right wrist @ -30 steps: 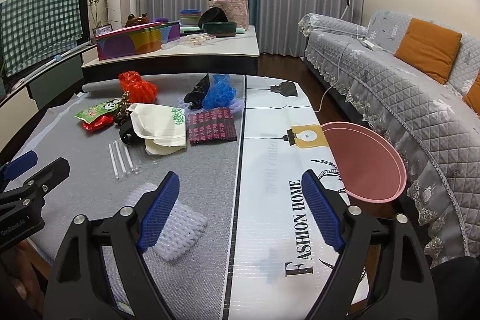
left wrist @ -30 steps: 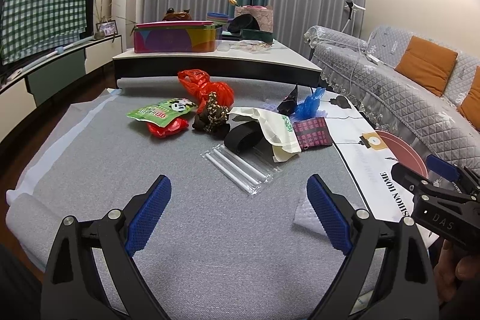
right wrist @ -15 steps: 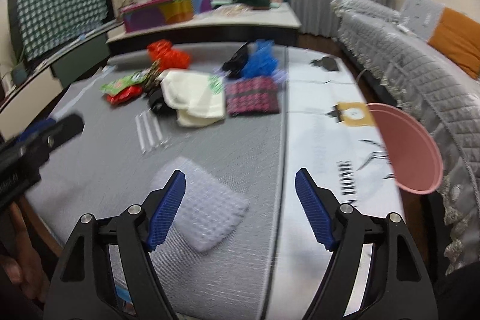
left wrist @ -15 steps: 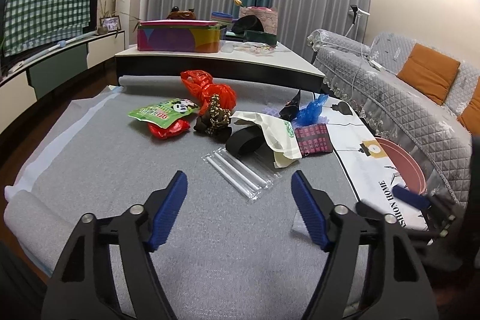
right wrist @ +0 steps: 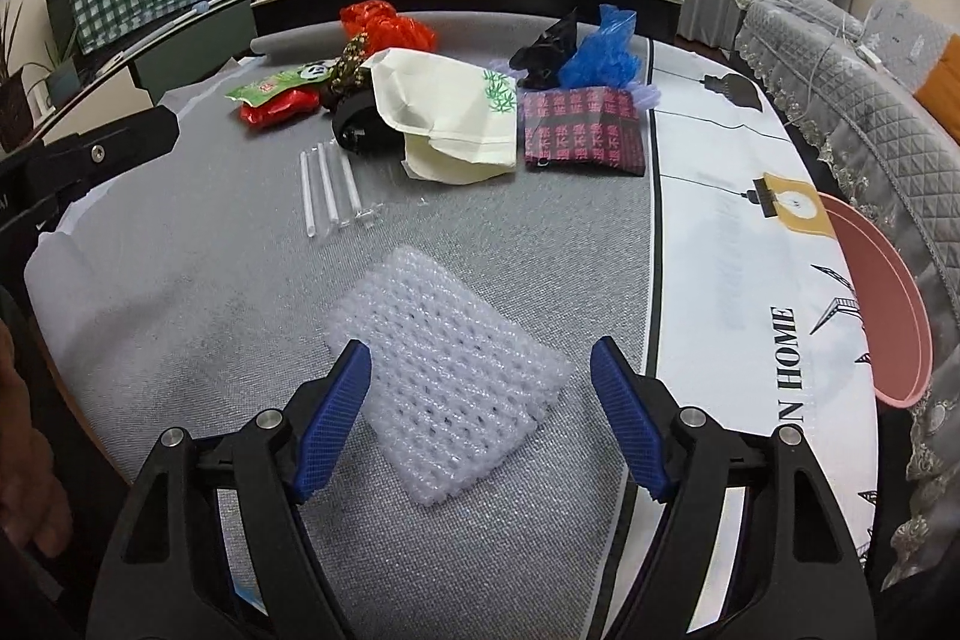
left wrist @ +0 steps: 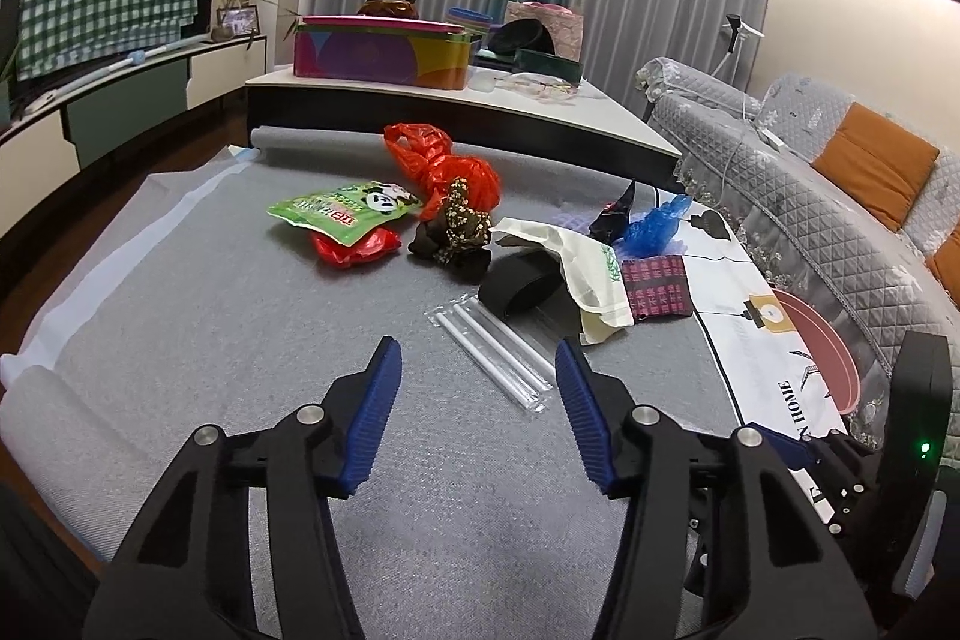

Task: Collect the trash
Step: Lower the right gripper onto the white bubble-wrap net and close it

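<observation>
On the table (right wrist: 180,316), a white mat (right wrist: 744,280) read "HOME", the right hand-held gripper (right wrist: 480,388) gaped around foam netting (right wrist: 447,370), and the empty left hand-held gripper (left wrist: 477,385) had just been closing.

Black band (left wrist: 521,284) half under cream bag (left wrist: 591,274), pink basin (right wrist: 887,303) partly hidden

I see a white foam net sleeve (right wrist: 447,382) lying flat (slightly skewed) on the grey mat (right wrist: 180,292), apart from the trash pile (right wrist: 444,100).
</observation>
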The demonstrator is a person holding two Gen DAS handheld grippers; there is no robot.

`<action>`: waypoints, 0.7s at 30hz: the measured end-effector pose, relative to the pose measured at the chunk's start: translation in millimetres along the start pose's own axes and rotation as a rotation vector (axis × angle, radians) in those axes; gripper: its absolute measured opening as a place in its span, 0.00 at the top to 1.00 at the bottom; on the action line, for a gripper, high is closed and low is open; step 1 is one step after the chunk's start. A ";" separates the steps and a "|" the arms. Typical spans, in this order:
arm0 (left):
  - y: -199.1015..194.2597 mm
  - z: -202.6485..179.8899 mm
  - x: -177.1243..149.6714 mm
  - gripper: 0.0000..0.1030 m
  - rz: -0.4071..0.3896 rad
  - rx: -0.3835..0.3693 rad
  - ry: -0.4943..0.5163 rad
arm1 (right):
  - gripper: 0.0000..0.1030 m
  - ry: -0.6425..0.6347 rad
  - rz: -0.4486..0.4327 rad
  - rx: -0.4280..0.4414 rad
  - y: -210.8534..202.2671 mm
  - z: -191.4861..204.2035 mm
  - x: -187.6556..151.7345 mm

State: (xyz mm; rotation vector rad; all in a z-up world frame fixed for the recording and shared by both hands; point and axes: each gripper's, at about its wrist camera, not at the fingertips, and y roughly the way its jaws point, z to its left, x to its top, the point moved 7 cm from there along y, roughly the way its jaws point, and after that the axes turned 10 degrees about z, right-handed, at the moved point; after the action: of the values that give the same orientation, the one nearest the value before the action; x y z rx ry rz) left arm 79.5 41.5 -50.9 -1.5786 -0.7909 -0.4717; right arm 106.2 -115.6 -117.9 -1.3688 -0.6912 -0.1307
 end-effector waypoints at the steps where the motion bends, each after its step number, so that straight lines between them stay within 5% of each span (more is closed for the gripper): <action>1: 1.2 -1.0 0.3 0.50 0.003 -0.003 0.001 | 0.32 -0.002 0.004 0.003 1.6 0.1 0.0; 6: 6.0 -7.6 1.8 0.60 0.013 -0.020 0.021 | 0.62 0.008 0.020 0.041 7.4 -1.7 3.6; 8: 9.3 -12.8 4.3 0.62 0.017 -0.032 0.038 | 0.81 0.011 0.014 0.045 6.7 -3.0 6.4; 21: 53.9 -44.2 29.2 0.68 0.065 -0.065 0.074 | 0.86 0.232 -0.076 -0.018 -0.6 -69.2 27.3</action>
State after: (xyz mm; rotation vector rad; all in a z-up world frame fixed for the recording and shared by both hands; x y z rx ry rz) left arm 144.2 3.8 -60.4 -1.6323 -0.6715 -0.5099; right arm 153.7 -171.5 -105.8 -1.3201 -0.5476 -0.3512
